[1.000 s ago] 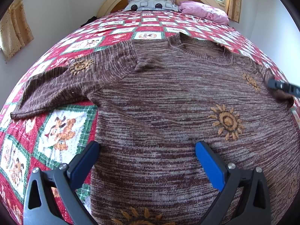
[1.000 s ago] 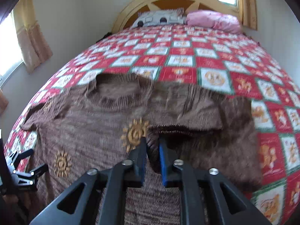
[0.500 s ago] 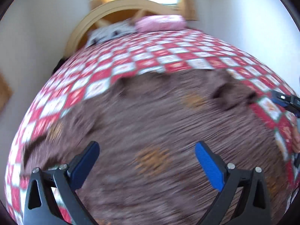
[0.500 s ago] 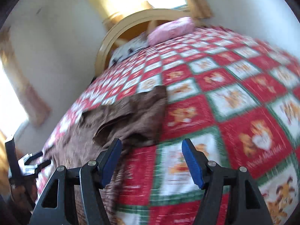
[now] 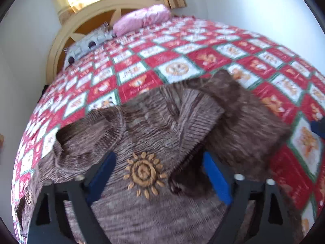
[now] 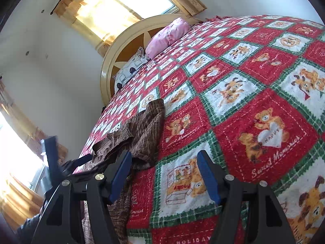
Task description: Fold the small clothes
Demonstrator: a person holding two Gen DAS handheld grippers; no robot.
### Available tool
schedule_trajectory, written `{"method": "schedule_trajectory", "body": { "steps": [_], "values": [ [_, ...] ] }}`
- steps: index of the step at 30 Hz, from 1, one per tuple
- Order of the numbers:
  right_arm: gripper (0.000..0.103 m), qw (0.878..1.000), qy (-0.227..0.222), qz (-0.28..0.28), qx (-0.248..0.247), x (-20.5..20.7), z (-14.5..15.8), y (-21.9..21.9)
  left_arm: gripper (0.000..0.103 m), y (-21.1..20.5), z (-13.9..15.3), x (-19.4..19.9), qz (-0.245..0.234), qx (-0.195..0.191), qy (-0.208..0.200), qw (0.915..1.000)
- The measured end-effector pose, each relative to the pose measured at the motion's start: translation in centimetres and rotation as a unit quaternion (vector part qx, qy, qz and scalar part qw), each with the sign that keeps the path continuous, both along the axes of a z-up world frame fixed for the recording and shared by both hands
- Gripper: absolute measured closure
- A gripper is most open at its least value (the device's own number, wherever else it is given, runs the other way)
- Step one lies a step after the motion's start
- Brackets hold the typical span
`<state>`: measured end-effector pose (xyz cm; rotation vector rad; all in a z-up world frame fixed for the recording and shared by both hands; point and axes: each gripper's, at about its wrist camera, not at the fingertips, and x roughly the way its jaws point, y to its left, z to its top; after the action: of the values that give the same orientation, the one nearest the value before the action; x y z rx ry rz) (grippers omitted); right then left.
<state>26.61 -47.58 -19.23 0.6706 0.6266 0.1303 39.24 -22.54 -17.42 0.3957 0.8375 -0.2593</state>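
Sweater lies flat on the quilt, chest up, sun motif between the left gripper's blue pads. A second ago its right sleeve was pinched in the right gripper and being carried across; now that sleeve lies folded over the chest, cuff end down near the left gripper's right pad.

Right gripper: was clamped narrow on the sleeve, has since let go. Jaws stand well apart with nothing between them, only quilt showing in the gap. It sits over bare quilt, just beside the sweater's edge, whereas earlier it was over the chest. View is rolled hard versus a second ago. Sweater shows only as a bunched strip left of its left pad; pad touching cloth or not, cannot tell.

Left gripper: jaws have just been closing a bit but are still wide, nothing pinched. Pads straddle the sun motif; contact with the knit not clear, frame is motion-blurred. Earlier it looked over the lower body with the other sleeve spread out to the side; now it looks at the collar and the folded sleeve. Left gripper also shows at the left edge of the right view.

Pillows and headboard unchanged.
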Motion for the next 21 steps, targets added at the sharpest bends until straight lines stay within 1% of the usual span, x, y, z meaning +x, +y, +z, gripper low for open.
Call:
{"method": "schedule_trajectory", "body": {
  "steps": [1, 2, 3, 4, 5, 6, 7, 9, 12, 13, 15, 16, 19, 21],
  "values": [
    [0.036, 1.0, 0.002, 0.005, -0.008, 0.2, 0.1, 0.4, 0.032, 0.1, -0.4, 0.6, -0.002, -0.004, 0.015, 0.9999],
    [0.036, 1.0, 0.003, 0.01, -0.015, 0.4, 0.1, 0.7, 0.049, 0.2, -0.5, 0.8, -0.008, -0.018, 0.025, 0.9995],
    [0.036, 1.0, 0.005, 0.016, -0.022, 0.5, 0.1, 1.0, 0.061, 0.4, -0.4, 0.9, -0.017, -0.037, 0.036, 0.9985],
    [0.036, 0.999, 0.006, 0.021, -0.029, 0.5, 0.1, 1.2, 0.089, 0.4, -0.3, 0.8, -0.025, -0.057, 0.049, 0.9968],
    [0.036, 0.999, 0.007, 0.024, -0.032, 0.6, 0.1, 1.4, 0.096, 0.7, -0.2, 0.9, -0.031, -0.081, 0.067, 0.994],
    [0.036, 0.999, 0.009, 0.027, -0.034, 0.7, 0.0, 1.5, 0.096, 1.3, 0.2, 0.8, -0.029, -0.111, 0.08, 0.9902],
    [0.036, 0.999, 0.011, 0.027, -0.035, 0.8, -0.1, 1.5, 0.098, 1.8, 0.6, 0.7, -0.03, -0.134, 0.084, 0.9869],
    [0.036, 0.999, 0.015, 0.026, -0.032, 0.8, -0.2, 1.4, 0.098, 2.6, 1.4, 0.5, -0.037, -0.172, 0.089, 0.9803],
    [0.036, 0.999, 0.017, 0.025, -0.029, 0.9, -0.4, 1.3, 0.098, 4.4, 2.8, 0.2, -0.028, -0.213, 0.093, 0.9722],
    [0.036, 0.999, 0.017, 0.025, -0.03, 0.9, -0.4, 1.3, 0.098, 4.9, 3.1, 0.1, -0.026, -0.223, 0.093, 0.9701],
    [0.036, 0.999, 0.017, 0.026, -0.032, 0.9, -0.4, 1.3, 0.098, 6.1, 3.6, 0.1, -0.016, -0.228, 0.087, 0.9696],
    [0.036, 0.999, 0.017, 0.026, -0.031, 0.9, -0.4, 1.3, 0.098, 6.9, 3.9, 0.0, -0.013, -0.235, 0.084, 0.9681],
    [0.036, 0.999, 0.018, 0.026, -0.03, 1.1, -0.5, 1.2, 0.098, 9.2, 4.4, 0.2, 0.006, -0.263, 0.078, 0.9616],
    [0.036, 0.999, 0.019, 0.027, -0.032, 1.1, -0.5, 1.3, 0.098, 10.2, 3.9, 0.7, 0.02, -0.259, 0.079, 0.9625]
  ]
}}
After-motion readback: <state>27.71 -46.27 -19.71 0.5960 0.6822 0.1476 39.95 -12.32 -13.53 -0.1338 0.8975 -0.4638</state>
